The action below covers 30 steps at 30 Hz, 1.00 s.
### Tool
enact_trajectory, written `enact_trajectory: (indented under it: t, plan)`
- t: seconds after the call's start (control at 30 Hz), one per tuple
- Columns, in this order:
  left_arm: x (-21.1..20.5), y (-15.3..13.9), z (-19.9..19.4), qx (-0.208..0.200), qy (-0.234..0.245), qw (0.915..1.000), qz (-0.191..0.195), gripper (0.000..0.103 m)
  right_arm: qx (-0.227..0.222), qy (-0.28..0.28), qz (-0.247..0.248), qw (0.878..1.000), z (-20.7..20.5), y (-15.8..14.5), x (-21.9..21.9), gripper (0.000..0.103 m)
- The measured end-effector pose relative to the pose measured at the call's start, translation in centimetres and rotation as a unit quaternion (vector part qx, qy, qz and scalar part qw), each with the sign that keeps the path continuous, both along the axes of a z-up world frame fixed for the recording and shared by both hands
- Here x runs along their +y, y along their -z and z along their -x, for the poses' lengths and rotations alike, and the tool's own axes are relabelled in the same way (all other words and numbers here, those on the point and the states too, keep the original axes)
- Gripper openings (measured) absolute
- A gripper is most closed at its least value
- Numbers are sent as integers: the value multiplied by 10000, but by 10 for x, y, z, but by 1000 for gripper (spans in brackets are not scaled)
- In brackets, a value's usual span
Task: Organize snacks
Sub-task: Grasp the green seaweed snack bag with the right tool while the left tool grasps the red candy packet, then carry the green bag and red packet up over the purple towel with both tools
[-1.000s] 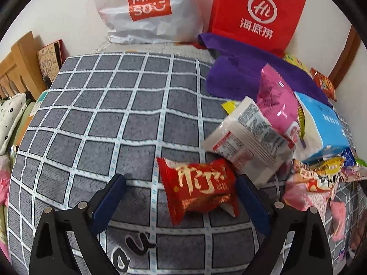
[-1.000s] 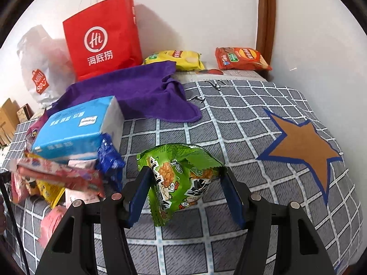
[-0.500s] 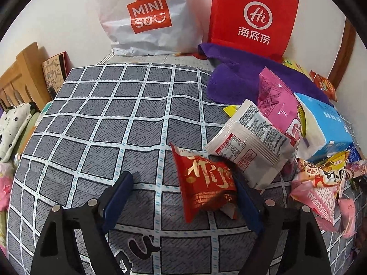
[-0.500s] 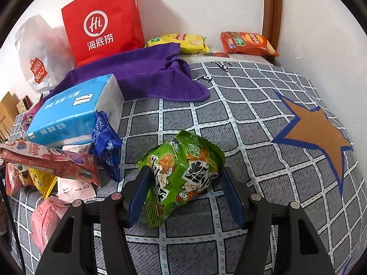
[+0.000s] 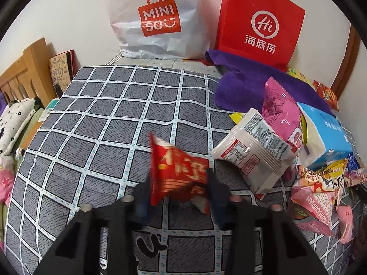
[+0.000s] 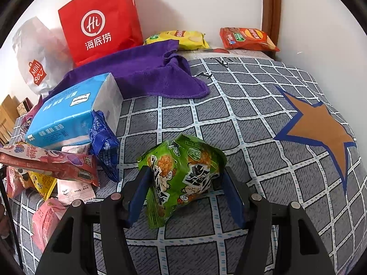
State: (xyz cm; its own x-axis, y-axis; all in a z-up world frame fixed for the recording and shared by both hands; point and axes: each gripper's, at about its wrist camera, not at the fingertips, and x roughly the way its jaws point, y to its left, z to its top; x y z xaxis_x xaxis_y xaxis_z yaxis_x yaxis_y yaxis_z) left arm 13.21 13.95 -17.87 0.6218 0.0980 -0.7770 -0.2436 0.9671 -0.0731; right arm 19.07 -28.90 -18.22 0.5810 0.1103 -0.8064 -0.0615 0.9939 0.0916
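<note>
Snacks mostly sit in a heap beside the blue tissue pack (image 6: 68,116); you have barely begun. Your left gripper (image 5: 179,190) is clamped on one red packet (image 5: 179,171) just left of that heap; your right gripper (image 6: 185,190), half open, grips one green packet (image 6: 183,171) to its right. Two chip bags, yellow (image 6: 179,39) and orange (image 6: 247,37), lie by the wall.

White walls (image 5: 68,11); wooden headboard (image 5: 25,68); brown door frame (image 6: 271,13); grey checked bedsheet (image 5: 114,119)
</note>
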Motion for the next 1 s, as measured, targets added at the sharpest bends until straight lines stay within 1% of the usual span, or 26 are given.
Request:
enact_trajectory:
  t: [0.07,0.17,0.23,0.37,0.43,0.53,0.7,1.0]
  plan:
    - [0,-1,0,23,30,10000,-15,36,-7,-14,-7,10000,0,0,0,61]
    - [0,-5,3,99,109,9998,140,36,-23,-11,-89,10000,1,-1,-3,60]
    - [0,-9,7,89,141,9997,196,36,-50,1,-111,9999,2,-2,-3,60]
    - [0,-20,16,67,190,9995,235,36,-191,-68,-1,9998,8,-7,2,59]
    - [-1,-29,20,22,208,9995,222,36,-213,-135,-56,9997,12,-12,5,59]
    - [-6,-44,23,-84,291,9994,168,36,-251,-208,-170,9993,16,-22,9,59]
    - [-15,-67,20,-224,492,9983,195,36,-533,-294,-74,9981,19,-47,17,59]
    - [-45,-104,-4,-436,913,9947,194,36,-880,-418,-142,9951,11,-94,29,59]
